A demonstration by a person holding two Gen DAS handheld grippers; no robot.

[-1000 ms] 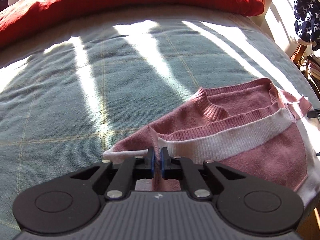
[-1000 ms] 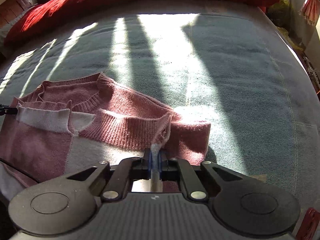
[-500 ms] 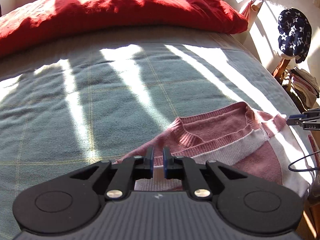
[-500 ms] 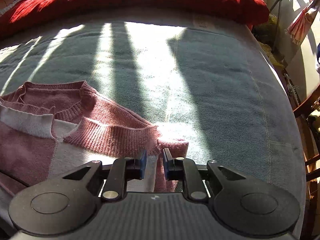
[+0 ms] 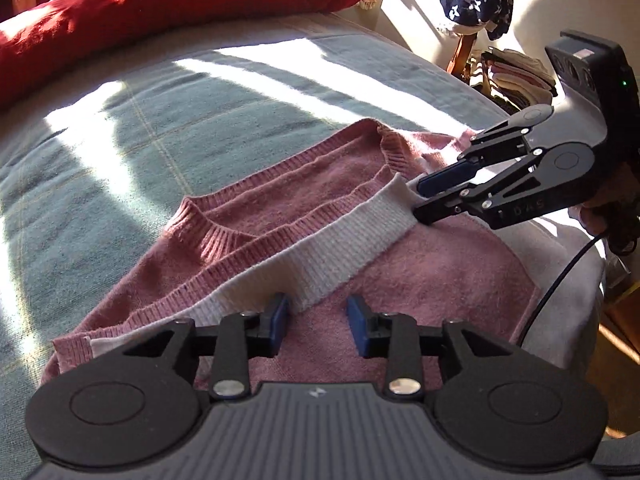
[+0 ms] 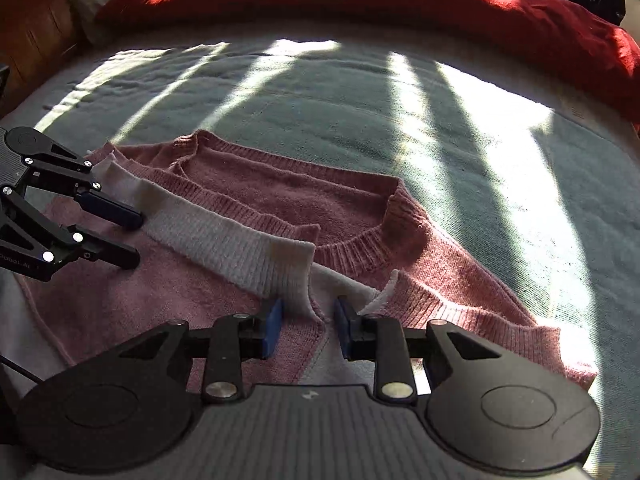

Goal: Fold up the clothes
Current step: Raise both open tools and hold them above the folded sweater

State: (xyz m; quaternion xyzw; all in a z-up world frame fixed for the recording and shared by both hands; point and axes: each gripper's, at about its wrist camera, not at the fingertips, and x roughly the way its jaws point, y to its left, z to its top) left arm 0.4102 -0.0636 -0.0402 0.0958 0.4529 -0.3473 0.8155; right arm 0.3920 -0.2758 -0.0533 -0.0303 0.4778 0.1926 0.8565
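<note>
left gripper (image 5: 316, 322): black linkage arms, blue pads, silver screws, ribbed grey body
right gripper (image 6: 308, 326): same build, black cable, green light

Hard sunlight is streaming across the bed cover (image 6: 480, 152) in bright bands, blown out to near white, with long dark shadow stripes running between them. The red pillow (image 5: 168, 4) glows in patches up top while its lower edge sinks into shade. Both fisheye views bend the scene strongly toward the edges, the dark corners fall off to black, and the focus is crisp on the knit of the pink sweater (image 5: 420, 272).
</note>
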